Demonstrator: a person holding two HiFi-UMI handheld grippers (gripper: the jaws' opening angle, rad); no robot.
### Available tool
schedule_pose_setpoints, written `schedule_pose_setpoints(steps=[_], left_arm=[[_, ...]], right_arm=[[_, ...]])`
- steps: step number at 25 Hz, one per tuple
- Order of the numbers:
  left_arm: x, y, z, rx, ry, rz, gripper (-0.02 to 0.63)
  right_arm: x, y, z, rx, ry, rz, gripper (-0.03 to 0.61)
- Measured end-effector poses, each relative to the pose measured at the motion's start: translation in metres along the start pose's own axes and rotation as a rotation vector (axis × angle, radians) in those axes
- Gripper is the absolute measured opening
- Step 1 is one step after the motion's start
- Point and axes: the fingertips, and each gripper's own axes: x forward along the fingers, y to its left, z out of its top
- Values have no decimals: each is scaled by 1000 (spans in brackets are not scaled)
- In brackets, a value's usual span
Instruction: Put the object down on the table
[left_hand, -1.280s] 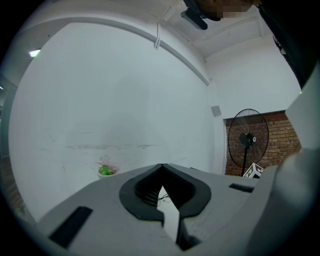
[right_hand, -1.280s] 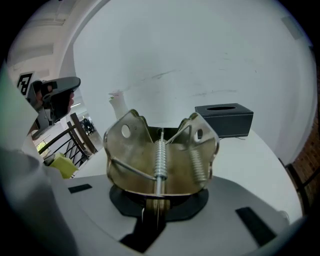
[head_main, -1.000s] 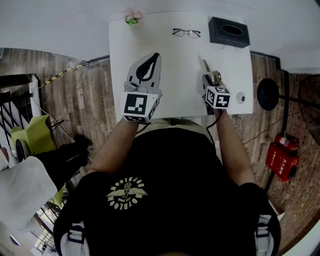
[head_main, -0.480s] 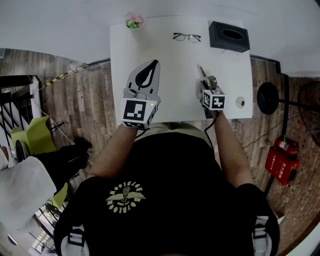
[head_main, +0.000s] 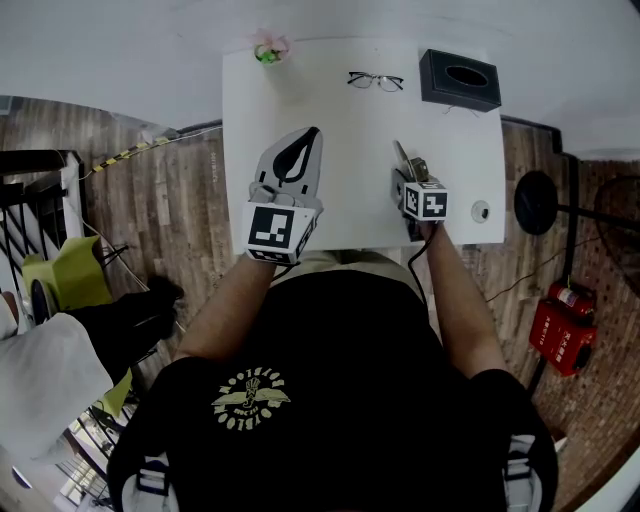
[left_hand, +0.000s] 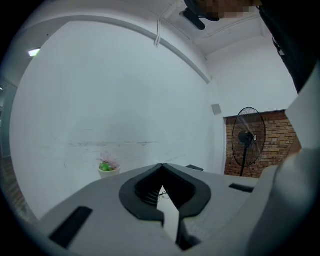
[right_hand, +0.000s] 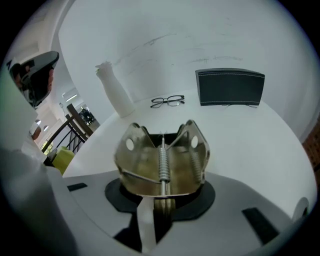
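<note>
Metal spring clip (right_hand: 162, 160) between jaws of right hand-held gripper (right_hand: 159, 205), over table (right_hand: 250, 145); jaws just been opening, now apart.

Black short-sleeved T-shirt (head_main: 340, 400) with a round yellowish emblem (head_main: 253, 388) on the chest; 2 grey-white strap buckles (head_main: 150, 470) at the shoulders; beige cloth (head_main: 345, 258) at the waist.

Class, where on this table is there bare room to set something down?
Bare: the middle of the table, between left gripper and metal clip, nearer than the glasses. Crowded: far edge, with plant pot, glasses, black box.
</note>
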Motion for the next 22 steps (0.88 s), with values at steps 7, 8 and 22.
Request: schedule_pose_setpoints(steps=[7, 8, 22], left_arm=[[1, -2, 7, 4, -11, -2, 6], [1, -2, 7, 8, -9, -1, 6], [-2, -10, 11, 18, -10, -14, 6]], right_arm=[[-6, 0, 1, 2, -13, 16, 196], [-8, -1, 3, 0, -19, 12, 200], [-37, -13, 10, 19, -86, -8, 229]])
